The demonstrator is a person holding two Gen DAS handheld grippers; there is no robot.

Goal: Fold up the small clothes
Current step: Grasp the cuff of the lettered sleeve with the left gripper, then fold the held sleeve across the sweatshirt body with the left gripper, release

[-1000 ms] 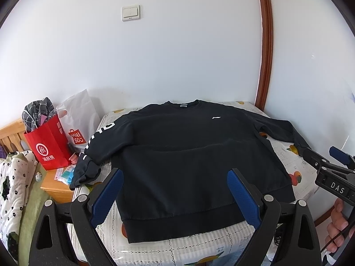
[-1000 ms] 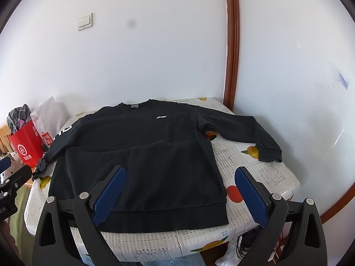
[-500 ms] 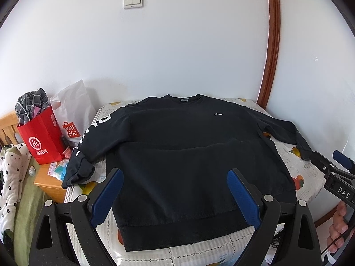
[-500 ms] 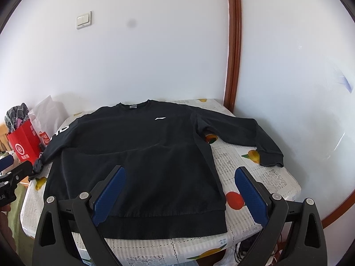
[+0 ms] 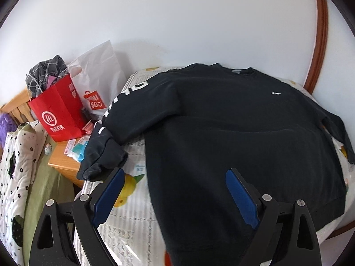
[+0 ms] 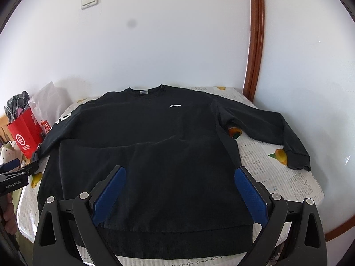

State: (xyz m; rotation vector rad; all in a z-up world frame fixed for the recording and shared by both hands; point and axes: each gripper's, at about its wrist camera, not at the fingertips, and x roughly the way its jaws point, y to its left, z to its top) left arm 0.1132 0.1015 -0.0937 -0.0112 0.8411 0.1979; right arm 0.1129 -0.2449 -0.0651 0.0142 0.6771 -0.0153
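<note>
Across the table [image 6: 288,184], covered in a glossy fruit-printed cloth, we have the black sweatshirt [image 6: 159,150] spread flat on its back, collar at twelve o'clock, hem toward us at six, one sleeve reaching out to three o'clock. Our left gripper [image 5: 173,190] hangs above the garment's left edge, its jaws, which have just been closing a little, gaping wide with nothing between the blue pads; our right gripper [image 6: 179,190] is likewise released over the lower body of the sweatshirt. We judge the risk lies at nine o'clock: the lettered left sleeve [image 5: 106,141] droops off the table edge, its bunched cuff close to the red paper bag [image 5: 57,113], so a careless pull could drag the whole garment sideways or pinch the slick cloth along with it. The fabric looks thick, matte and soft, with ribbed hem and cuffs, likely to fold bulky.
</note>
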